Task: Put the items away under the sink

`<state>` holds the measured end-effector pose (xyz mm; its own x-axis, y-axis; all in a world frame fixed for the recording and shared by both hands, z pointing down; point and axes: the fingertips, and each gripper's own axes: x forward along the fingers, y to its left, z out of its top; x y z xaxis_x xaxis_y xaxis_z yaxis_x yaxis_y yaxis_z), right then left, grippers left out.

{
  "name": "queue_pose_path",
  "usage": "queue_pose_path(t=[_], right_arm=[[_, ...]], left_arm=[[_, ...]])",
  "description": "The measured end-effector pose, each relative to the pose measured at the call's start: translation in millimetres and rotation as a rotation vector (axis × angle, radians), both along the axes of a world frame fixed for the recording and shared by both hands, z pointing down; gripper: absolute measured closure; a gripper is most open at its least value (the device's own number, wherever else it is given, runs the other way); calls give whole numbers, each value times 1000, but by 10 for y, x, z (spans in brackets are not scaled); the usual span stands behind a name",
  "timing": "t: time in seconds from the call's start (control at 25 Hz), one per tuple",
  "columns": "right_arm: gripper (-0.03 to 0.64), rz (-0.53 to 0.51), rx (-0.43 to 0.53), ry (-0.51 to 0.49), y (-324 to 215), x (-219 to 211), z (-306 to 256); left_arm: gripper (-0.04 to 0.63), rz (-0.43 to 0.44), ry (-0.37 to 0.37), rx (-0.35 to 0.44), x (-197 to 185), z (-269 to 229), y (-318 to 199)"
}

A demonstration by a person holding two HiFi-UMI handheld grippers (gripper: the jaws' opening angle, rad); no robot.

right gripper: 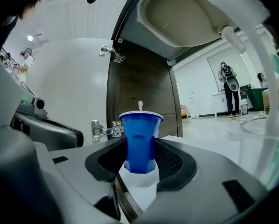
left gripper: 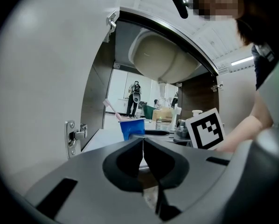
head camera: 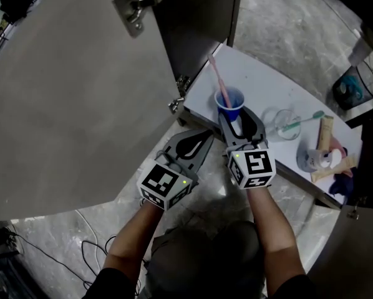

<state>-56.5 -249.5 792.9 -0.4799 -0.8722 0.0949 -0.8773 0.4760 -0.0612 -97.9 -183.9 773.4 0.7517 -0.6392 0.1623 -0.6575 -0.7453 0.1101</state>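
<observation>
Right gripper (head camera: 232, 119) clamped the blue cup (head camera: 229, 100); left gripper (left gripper: 142, 144) beside it sat closed, empty. We judged it placed — release next.

**Masked, Clipped, Tucked Away**

Masked below by the right gripper (head camera: 239, 123) in the head view: the blue cup (head camera: 229, 99). Down to a mere tip above the rim in the right gripper view: the pink toothbrush (right gripper: 140, 105). Cut by that view's right edge: the clear glass (right gripper: 266, 153). Partly behind the door (head camera: 355, 254): the dark cloth (head camera: 343, 184).
</observation>
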Motion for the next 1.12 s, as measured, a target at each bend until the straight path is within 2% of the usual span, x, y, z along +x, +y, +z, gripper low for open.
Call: queue_pose_path(t=[0.2, 0.48, 0.76, 1.12], right_arm=[[416, 29, -13, 18, -42, 27, 33], [416, 30, -39, 79, -85, -24, 96], [417, 36, -42, 95, -30, 5, 120], [416, 38, -37, 100, -25, -5, 107]], left_arm=[[584, -19, -3, -19, -23, 42, -60], [584, -39, 17, 0, -37, -11, -168], [584, -65, 16, 36, -16, -114, -348], [583, -127, 67, -24, 56, -100, -617]])
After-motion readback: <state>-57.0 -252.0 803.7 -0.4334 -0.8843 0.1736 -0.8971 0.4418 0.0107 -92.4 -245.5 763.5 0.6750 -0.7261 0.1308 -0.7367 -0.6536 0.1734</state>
